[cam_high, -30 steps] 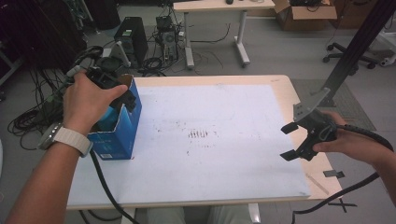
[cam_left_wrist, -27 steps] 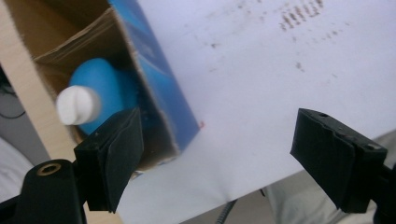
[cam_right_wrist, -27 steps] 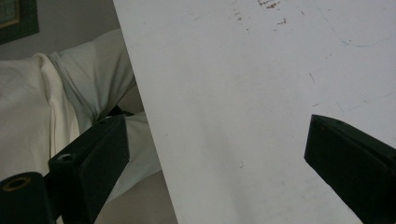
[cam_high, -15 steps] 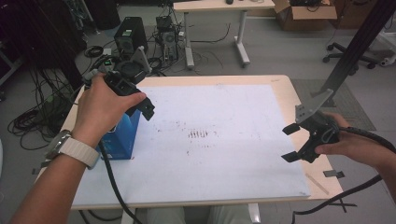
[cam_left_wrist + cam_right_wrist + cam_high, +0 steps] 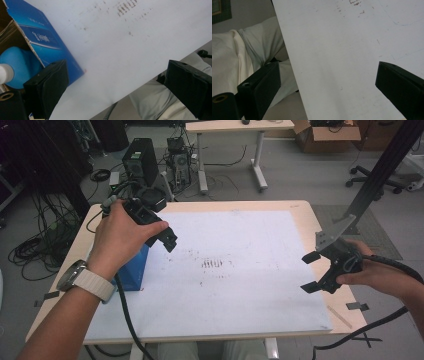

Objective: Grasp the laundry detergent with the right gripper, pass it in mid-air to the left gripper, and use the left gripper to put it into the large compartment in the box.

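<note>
Jaws just opened on my left gripper [image 5: 167,240], empty beside the glossy blue cardboard box [image 5: 47,42] at the bench's left edge; right gripper [image 5: 310,272] gapes empty.

No readable text anywhere. The blue box [image 5: 47,47] carries pale print lines on its side in the left gripper view, too blurred to read. Dark smudges on the white counter [image 5: 250,285] sheet are no letters.

Your left hand [image 5: 122,242] is hiding most of the blue box [image 5: 132,270] at nine o'clock; the frame edge is cutting off its open top [image 5: 15,42] and the blue bottle [image 5: 20,65] inside.
</note>
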`<state>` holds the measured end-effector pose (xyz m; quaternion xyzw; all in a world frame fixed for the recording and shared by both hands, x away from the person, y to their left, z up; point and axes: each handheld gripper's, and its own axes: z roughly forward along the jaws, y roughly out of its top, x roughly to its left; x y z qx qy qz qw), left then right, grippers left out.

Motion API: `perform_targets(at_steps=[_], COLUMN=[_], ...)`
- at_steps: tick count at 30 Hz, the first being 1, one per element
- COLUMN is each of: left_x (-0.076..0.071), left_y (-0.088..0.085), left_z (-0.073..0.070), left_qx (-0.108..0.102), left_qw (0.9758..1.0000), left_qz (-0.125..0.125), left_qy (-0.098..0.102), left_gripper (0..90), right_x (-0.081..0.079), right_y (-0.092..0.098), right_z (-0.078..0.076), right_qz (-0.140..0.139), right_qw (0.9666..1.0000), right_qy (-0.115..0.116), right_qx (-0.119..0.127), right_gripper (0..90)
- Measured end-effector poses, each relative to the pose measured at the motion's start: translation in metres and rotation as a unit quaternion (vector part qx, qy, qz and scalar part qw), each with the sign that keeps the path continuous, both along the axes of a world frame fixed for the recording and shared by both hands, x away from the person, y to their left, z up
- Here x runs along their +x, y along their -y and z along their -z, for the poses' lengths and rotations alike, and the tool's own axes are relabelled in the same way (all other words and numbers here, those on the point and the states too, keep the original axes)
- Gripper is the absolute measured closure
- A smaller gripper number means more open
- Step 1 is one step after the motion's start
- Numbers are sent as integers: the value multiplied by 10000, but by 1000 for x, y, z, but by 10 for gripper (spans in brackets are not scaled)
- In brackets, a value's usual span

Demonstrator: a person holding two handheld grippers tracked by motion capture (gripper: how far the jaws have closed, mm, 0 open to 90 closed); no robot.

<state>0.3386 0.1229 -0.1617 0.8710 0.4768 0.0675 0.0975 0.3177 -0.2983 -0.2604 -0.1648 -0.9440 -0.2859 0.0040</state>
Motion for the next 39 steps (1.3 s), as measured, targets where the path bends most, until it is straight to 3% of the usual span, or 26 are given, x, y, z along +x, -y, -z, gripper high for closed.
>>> perform_targets(at_steps=[15, 23, 39], left_x=[5, 9, 13], left_y=[19, 29, 34], left_z=[5, 7, 14], left_qx=[-86, -232, -295], left_qw=[9997, 9980, 9960], left_qz=[210, 561, 832], left_qy=[-102, -152, -121], left_gripper=[51, 51, 51], right_x=[8, 13, 23], right_y=[-3, -5, -9], right_z=[-1, -2, 2], right_qz=[-24, -3, -2], right_qw=[10000, 10000, 9999], right_qy=[-19, -15, -99], right_qx=[-15, 14, -31], right_gripper=[61, 61, 61])
